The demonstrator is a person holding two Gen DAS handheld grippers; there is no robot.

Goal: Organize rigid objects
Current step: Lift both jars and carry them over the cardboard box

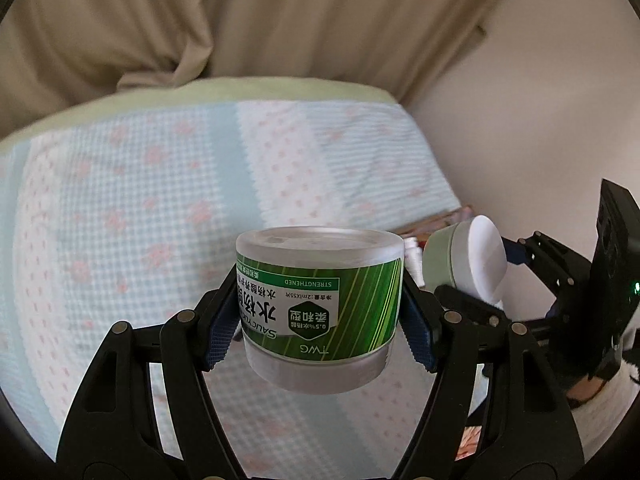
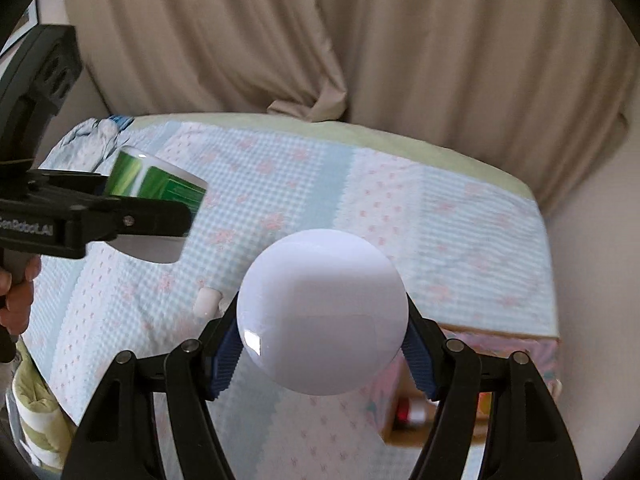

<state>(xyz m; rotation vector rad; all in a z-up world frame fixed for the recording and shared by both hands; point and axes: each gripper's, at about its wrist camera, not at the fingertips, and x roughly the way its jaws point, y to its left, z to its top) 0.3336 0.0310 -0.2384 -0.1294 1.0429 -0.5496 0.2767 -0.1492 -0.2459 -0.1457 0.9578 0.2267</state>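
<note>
Green-labelled jar (image 1: 320, 308) and white-lidded jar (image 2: 322, 322) pinched between fingers above pastel quilted bedspread (image 1: 132, 184), beige curtain (image 1: 280, 20) behind.

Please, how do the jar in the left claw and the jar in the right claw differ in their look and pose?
The green-striped jar has a printed label around a frosted clear body; the white-lidded jar has a plain pale green body and no visible label. The green-striped jar's print reads upside down toward the left wrist camera, its flat end up; the white-lidded jar turns its round lid toward the right wrist camera. Both are squat round jars, each held between blue pads above the bed.
</note>
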